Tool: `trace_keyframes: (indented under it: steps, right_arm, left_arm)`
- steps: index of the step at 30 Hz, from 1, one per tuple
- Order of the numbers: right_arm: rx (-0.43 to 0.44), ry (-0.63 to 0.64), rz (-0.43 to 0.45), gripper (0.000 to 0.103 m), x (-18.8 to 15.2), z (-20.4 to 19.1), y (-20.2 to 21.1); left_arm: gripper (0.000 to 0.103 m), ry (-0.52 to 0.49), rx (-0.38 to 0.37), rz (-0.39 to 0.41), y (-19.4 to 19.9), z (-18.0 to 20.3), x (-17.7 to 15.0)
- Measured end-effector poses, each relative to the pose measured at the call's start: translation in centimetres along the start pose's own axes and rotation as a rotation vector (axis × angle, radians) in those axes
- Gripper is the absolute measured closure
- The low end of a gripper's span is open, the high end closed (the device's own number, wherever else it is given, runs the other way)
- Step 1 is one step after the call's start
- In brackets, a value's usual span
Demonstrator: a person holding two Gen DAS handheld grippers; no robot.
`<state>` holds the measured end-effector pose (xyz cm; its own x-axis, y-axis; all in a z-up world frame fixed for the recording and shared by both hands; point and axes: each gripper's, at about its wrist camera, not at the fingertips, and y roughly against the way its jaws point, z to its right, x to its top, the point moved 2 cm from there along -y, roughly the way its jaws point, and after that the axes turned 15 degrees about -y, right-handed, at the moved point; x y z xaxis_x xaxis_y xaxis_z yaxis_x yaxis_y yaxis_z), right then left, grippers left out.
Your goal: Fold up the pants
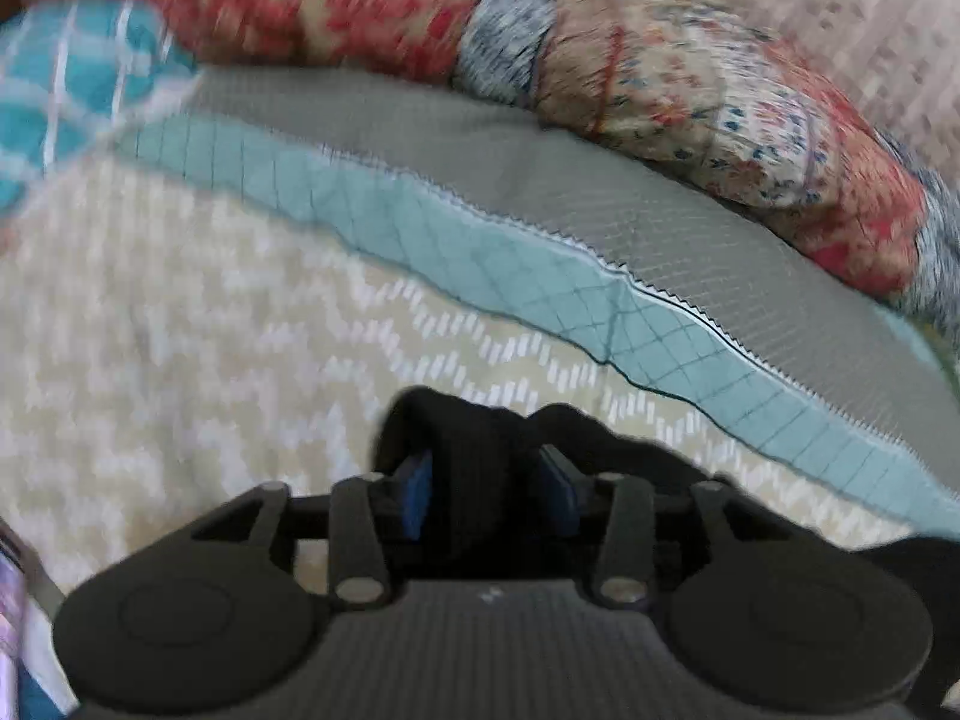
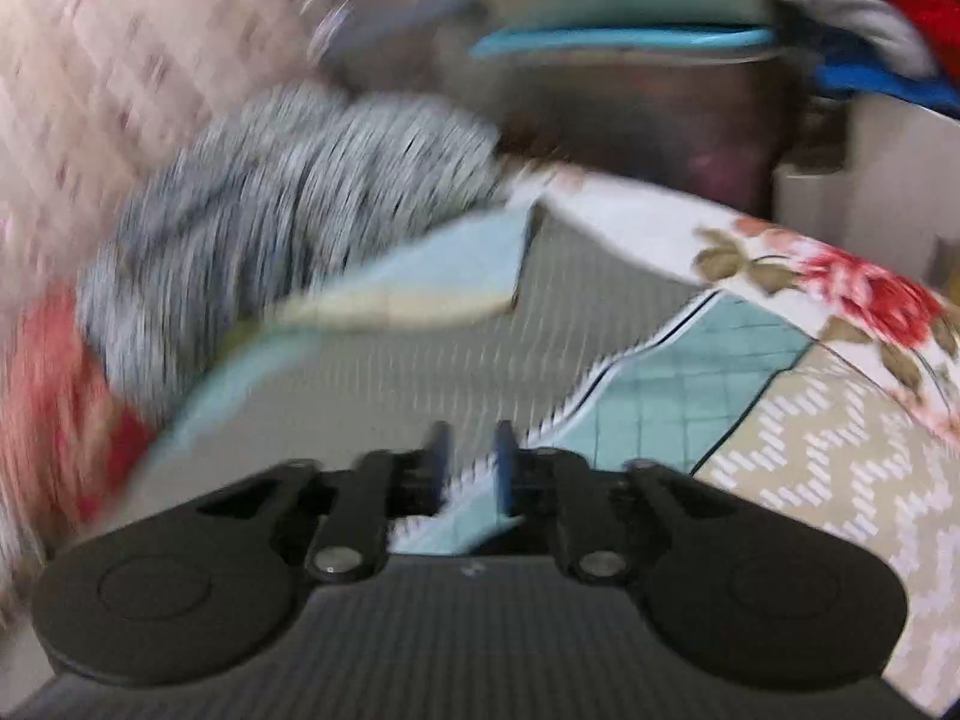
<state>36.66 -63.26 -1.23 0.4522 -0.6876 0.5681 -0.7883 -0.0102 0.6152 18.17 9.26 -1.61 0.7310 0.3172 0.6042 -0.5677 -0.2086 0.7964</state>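
The black pants [image 1: 480, 432] lie bunched on the beige zigzag bedspread [image 1: 180, 312], and more of their black cloth shows at the lower right. My left gripper [image 1: 486, 480] sits right over the bunch. Its blue pads [image 1: 417, 495] stand apart with the black cloth filling the gap between them, and no pinch shows. In the right wrist view no pants are visible. My right gripper [image 2: 473, 459] is open, and only the teal quilted border [image 2: 678, 384] and its zigzag edge show between its blue pads [image 2: 503, 468]. Both views are blurred.
A grey sheet [image 1: 600, 192] runs beyond the teal border [image 1: 540, 288]. A red floral quilt [image 1: 690, 78] is heaped behind it, with a teal checked cloth [image 1: 72, 78] at the left. A grey striped cloth [image 2: 288, 192], a rose-print cover [image 2: 840, 282] and a teal-rimmed container [image 2: 624, 39] lie ahead of the right gripper.
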Motion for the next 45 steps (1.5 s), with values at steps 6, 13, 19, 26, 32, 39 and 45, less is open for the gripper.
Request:
trace_keyframes:
  steps: [6,13,19,26,32,39,45]
  right_arm:
    - [-0.02,0.353,-0.117,0.039,-1.9,-1.8,-1.3]
    - [-0.077,0.564,-0.197,0.018,-3.9,-2.6,-4.2]
    - [-0.219,0.759,-0.209,0.097,-7.1,-2.1,-6.1]
    - [-0.125,0.673,0.057,0.098,-3.9,-3.4,1.3]
    - [-0.015,0.523,0.308,0.098,0.7,-0.4,12.6]
    - [0.025,0.387,0.333,0.097,-3.1,14.7,22.3]
    - [-0.202,0.244,0.078,0.069,-12.2,27.6,19.8]
  left_arm:
    - [0.022,-0.535,0.173,0.14,3.0,5.7,0.8]
    - [0.02,-0.783,0.006,0.038,-1.8,10.2,-0.2]
    - [0.092,-0.756,-0.045,-0.023,-5.4,10.8,-1.2]
    - [0.095,-0.651,0.019,0.099,-0.8,10.4,1.1]
    - [0.095,-0.526,0.015,0.252,6.8,9.2,0.2]
    - [0.094,-0.521,-0.031,0.318,13.6,7.3,-9.5]
    - [0.076,-0.548,-0.06,0.059,12.6,6.6,-20.3]
